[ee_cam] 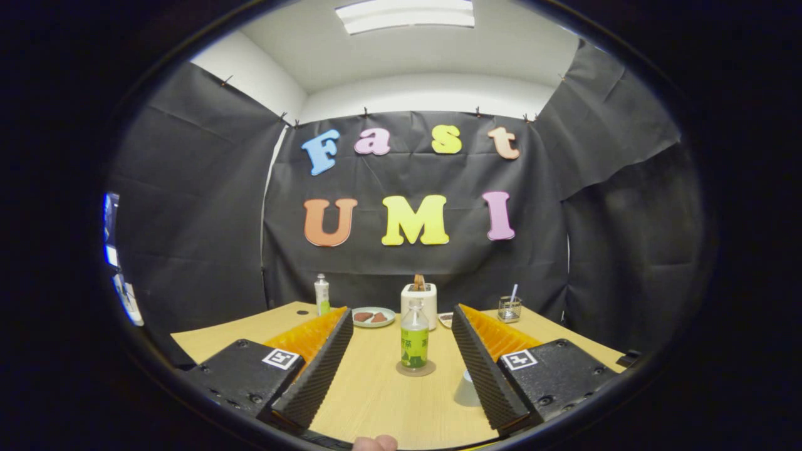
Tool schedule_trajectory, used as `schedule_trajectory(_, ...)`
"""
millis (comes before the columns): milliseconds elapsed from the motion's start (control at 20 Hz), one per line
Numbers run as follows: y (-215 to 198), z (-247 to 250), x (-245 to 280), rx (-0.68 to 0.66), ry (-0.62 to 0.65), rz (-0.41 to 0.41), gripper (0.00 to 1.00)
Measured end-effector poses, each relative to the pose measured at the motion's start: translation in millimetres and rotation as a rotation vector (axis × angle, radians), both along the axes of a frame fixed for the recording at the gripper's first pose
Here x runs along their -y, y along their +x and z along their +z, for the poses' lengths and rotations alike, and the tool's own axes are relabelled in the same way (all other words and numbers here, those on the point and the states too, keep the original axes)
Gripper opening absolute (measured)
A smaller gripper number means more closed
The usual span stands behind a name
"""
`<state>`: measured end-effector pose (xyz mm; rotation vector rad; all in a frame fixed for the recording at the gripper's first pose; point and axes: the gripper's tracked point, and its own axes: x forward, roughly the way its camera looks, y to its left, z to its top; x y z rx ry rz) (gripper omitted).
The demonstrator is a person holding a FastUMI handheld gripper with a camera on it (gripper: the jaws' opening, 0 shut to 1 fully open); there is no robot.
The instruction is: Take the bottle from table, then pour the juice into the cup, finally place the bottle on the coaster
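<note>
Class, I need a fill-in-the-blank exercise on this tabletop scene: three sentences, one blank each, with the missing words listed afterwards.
1. The bottle stands upright on a round ____ on the table.
2. The hand-held gripper has its fingers ____, the bottle between them and untouched.
3. Beside the right finger stands a pale ____.

Missing words: coaster; open; cup
</note>
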<state>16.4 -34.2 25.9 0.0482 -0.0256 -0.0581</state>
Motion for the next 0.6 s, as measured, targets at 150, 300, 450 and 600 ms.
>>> schedule_trajectory(150,0.3,-0.4,0.2,0.002,-0.002,0.003,1.0)
schedule_trajectory(300,1.0,0.4,1.0,0.006,-0.003,0.005,1.0)
schedule_trajectory(450,2.1,-0.1,-0.9,0.0,-0.012,0.012,1.0)
schedule_trajectory(600,1.8,2.1,-3.8,0.003,-0.023,0.023,1.0)
